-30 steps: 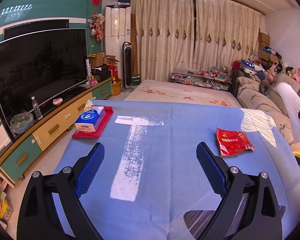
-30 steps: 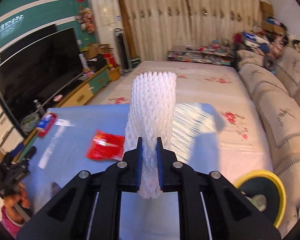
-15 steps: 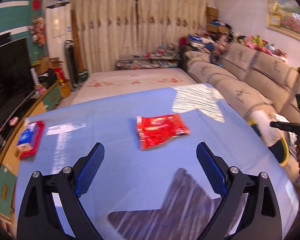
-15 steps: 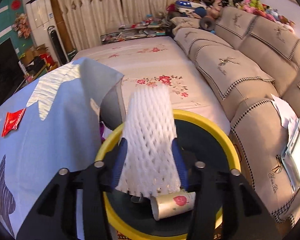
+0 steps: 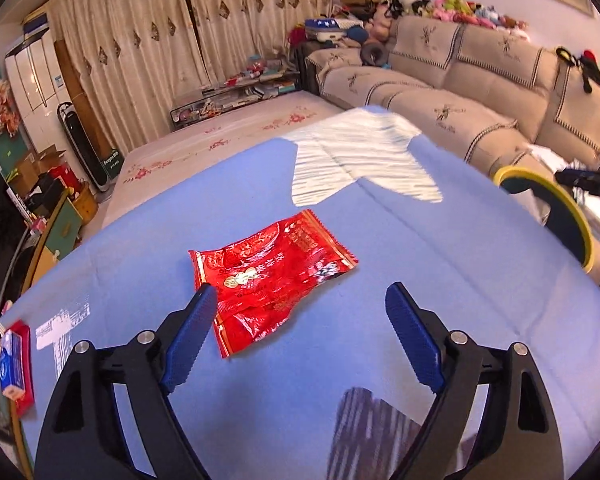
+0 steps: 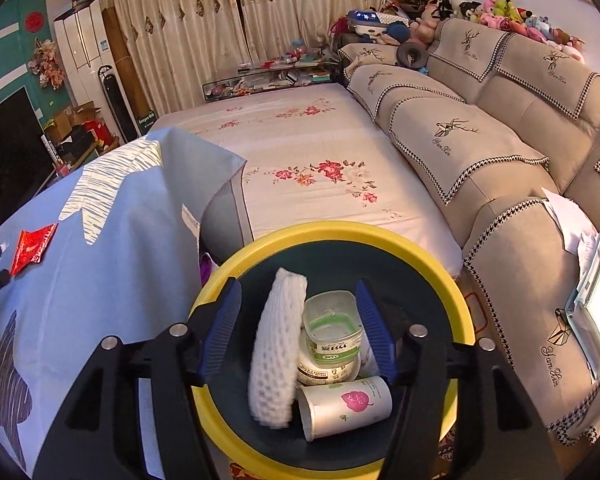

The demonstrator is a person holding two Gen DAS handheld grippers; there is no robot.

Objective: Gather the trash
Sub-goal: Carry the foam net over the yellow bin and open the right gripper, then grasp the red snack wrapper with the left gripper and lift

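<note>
The red snack wrapper (image 5: pixel 274 278) is crinkled glossy foil with crimped, serrated ends, printed with gold and white characters too small to read. It lies flat on the blue cloth of the worktop (image 5: pixel 400 272), which carries a white striped star-shaped patch. The left tool (image 5: pixel 298 308) hangs over it with its ribbed blue pads spread wide and now drawing inward; its left pad (image 5: pixel 190 338) overlaps the wrapper's near corner in the view, and I cannot tell whether it touches. Nothing is pinched between them.

At the worktop's left edge a blue tissue pack (image 5: pixel 10 364) rests on a red tray (image 5: pixel 27 380); its lettering is illegible.

The right tool (image 6: pixel 298 322) hovers above the round trash bin (image 6: pixel 458 300), dark inside with a yellow rim, standing between the worktop and the beige sofa (image 6: pixel 500 184). Its pads are apart and widening, gripping nothing. Inside the bin lies a white foam fruit net (image 6: pixel 274 352), a soft tube of open mesh, leaning against two stacked clear plastic tubs (image 6: pixel 332 330) with green and white labels whose print cannot be made out. In front lies a white paper cup (image 6: pixel 346 408) on its side, marked with a pink leaf. The sofa covers are embroidered with geometric deer and script too small to read reliably.
</note>
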